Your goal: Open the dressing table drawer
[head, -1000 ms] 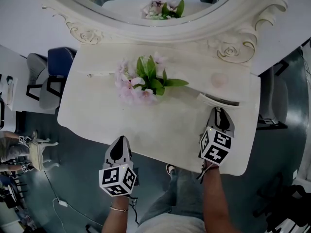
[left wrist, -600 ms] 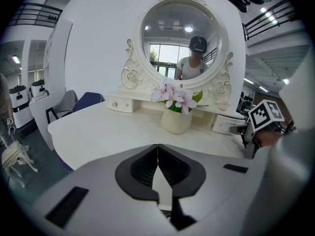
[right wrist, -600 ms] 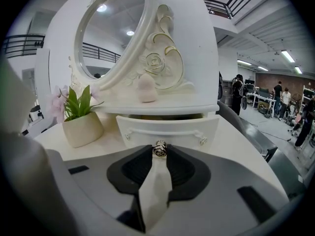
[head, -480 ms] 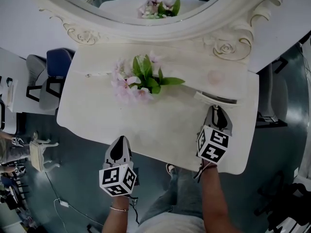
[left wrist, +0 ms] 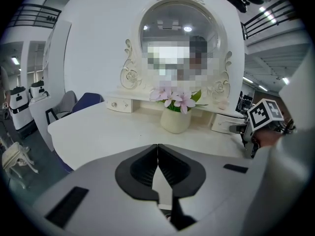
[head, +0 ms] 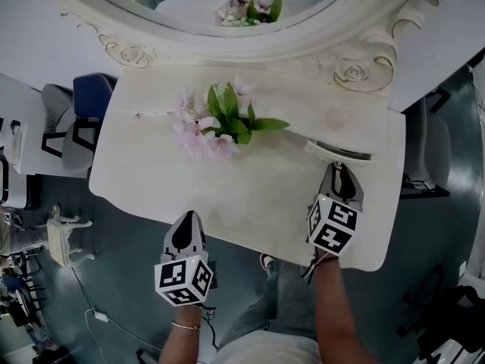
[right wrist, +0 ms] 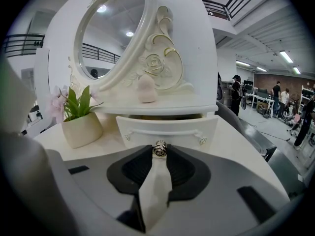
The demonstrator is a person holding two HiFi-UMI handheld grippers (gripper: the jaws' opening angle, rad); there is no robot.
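Right gripper [head: 342, 176]: I see its jaws pinching the small metal knob [right wrist: 159, 148] at their tips; it sits over the right side of the dressing table [head: 250, 199]
Drawer [right wrist: 167, 130]: far right of the table top, under a little shelf; a dark gap shows along its top edge, so it stands slightly out
Left gripper [left wrist: 157, 147]: pads pressed together with nothing between them; I have it just off the table's near edge, left of the right gripper and well apart from it
Flower pot [left wrist: 175, 120]: mid-table, left of the drawer; pink blooms, green leaves
Mirror [left wrist: 173, 19]: oval, carved white frame, along the far edge
Shelf: a small pink rounded thing [right wrist: 145, 89] rests on it
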